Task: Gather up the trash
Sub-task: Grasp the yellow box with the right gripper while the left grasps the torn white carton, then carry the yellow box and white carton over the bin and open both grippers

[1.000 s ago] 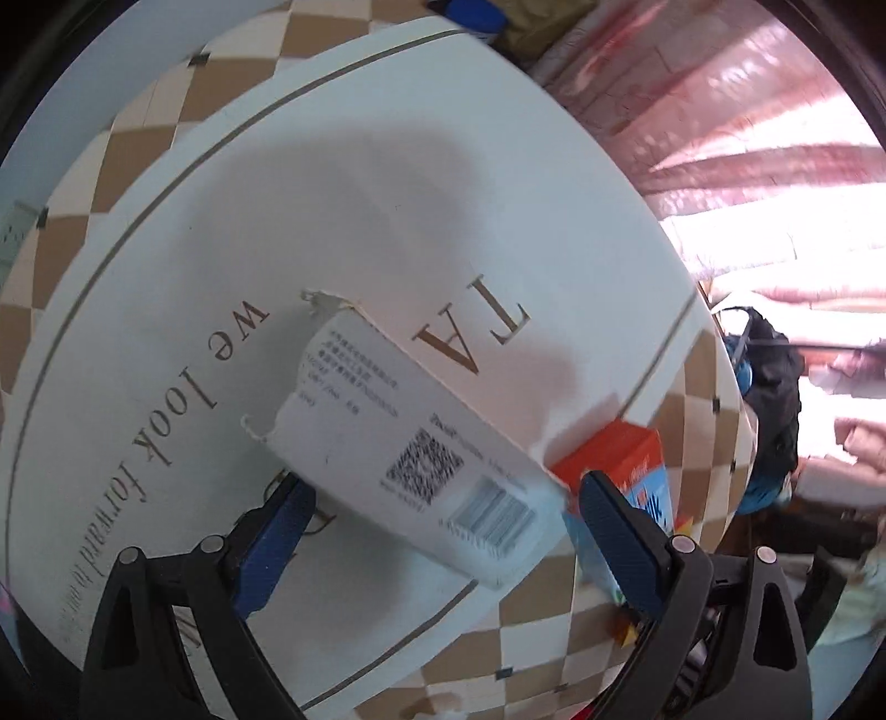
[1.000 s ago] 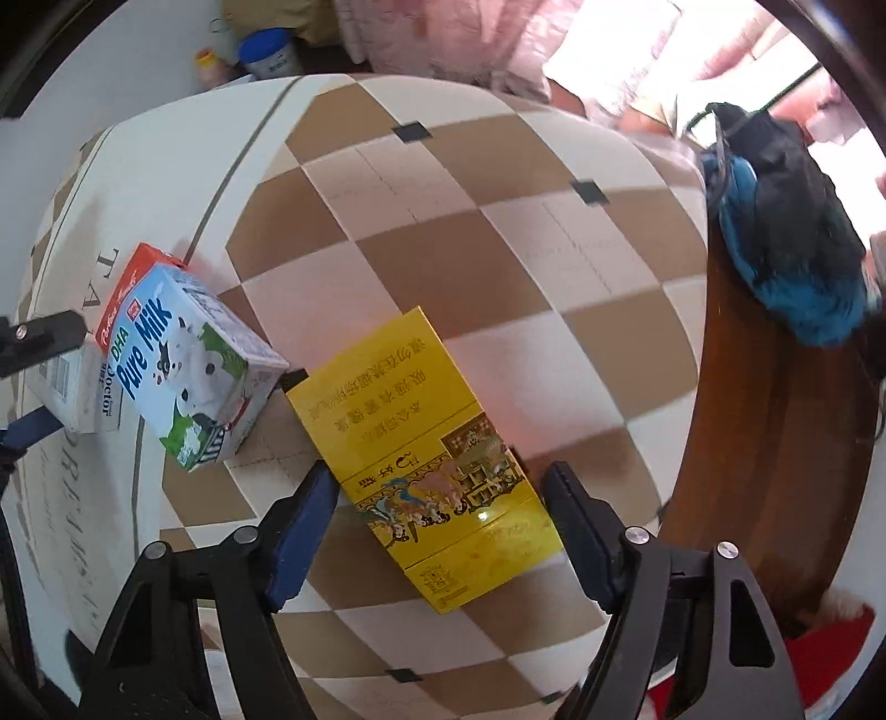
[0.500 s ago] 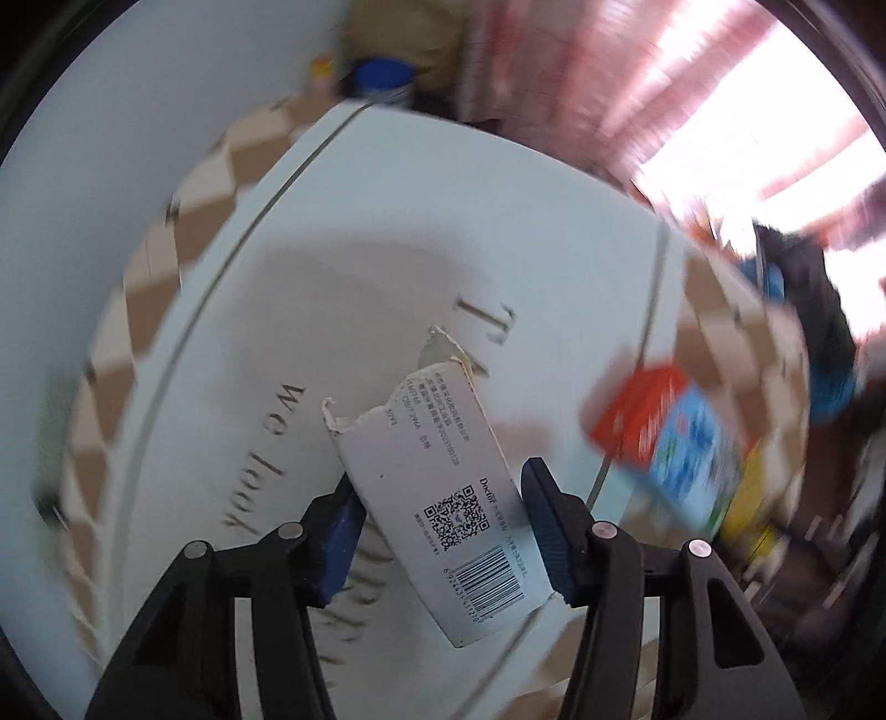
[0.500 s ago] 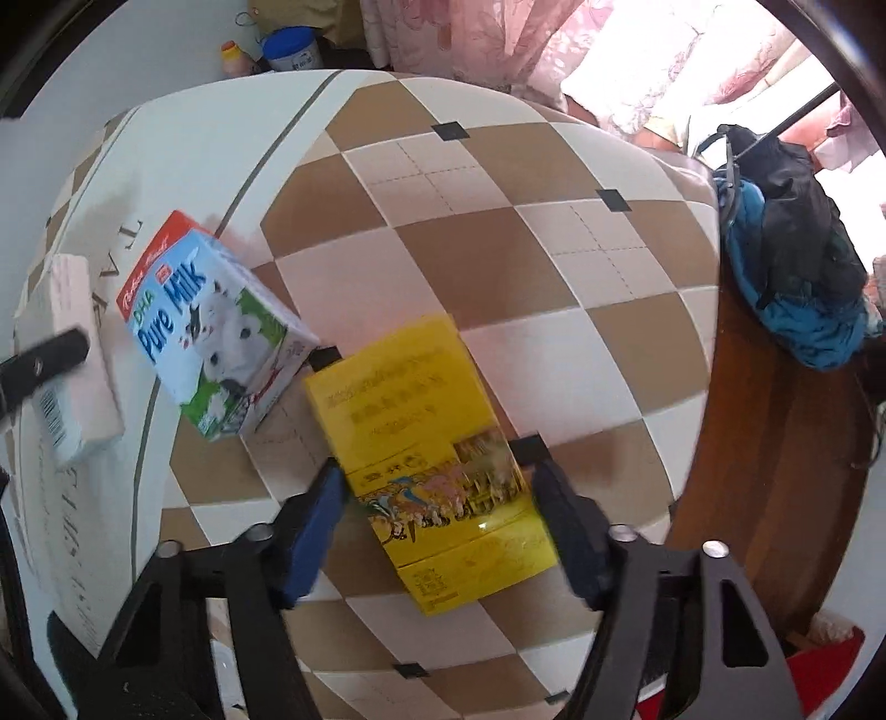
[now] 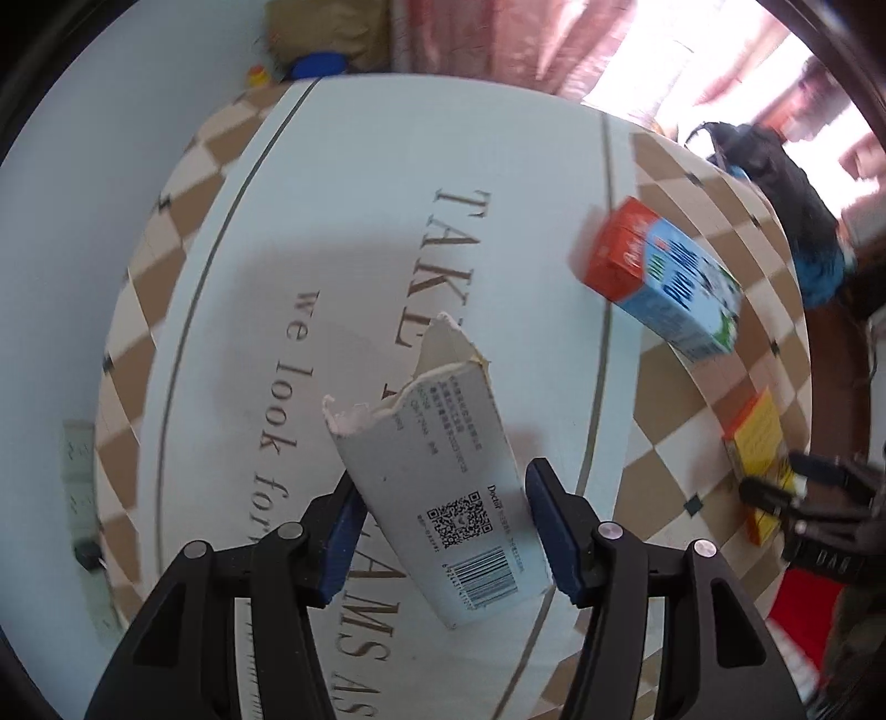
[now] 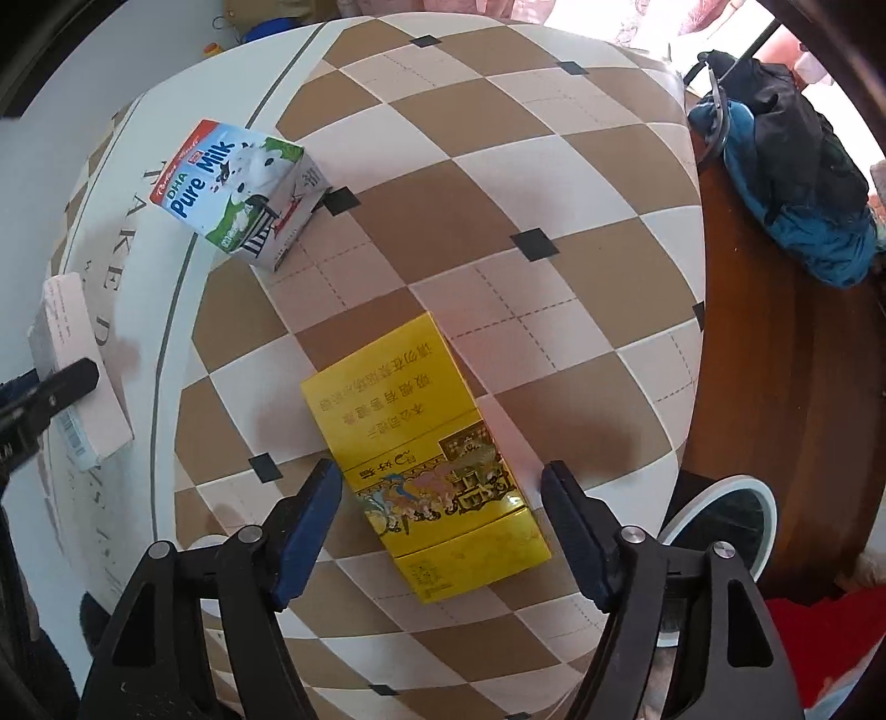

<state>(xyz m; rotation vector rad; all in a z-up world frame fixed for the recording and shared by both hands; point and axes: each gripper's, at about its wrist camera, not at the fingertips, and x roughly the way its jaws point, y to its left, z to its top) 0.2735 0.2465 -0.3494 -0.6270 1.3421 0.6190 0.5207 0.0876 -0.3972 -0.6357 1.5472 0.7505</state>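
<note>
Clamping the torn white box (image 5: 443,487), left tongs (image 5: 443,531) tilt; right tongs (image 6: 443,526) straddle the yellow box (image 6: 426,471), apart.

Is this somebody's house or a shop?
Most likely a room in a home. There are pink curtains by a bright window, a table under a checked cloth printed with words, and a dark bag on wooden furniture. An empty milk carton lies on the cloth.

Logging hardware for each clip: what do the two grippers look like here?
Both look alike: the left gripper and right gripper have black angular frames with round silver screws, and two fingers lined with blue pads. No cables, hands or sleeves show.
</note>
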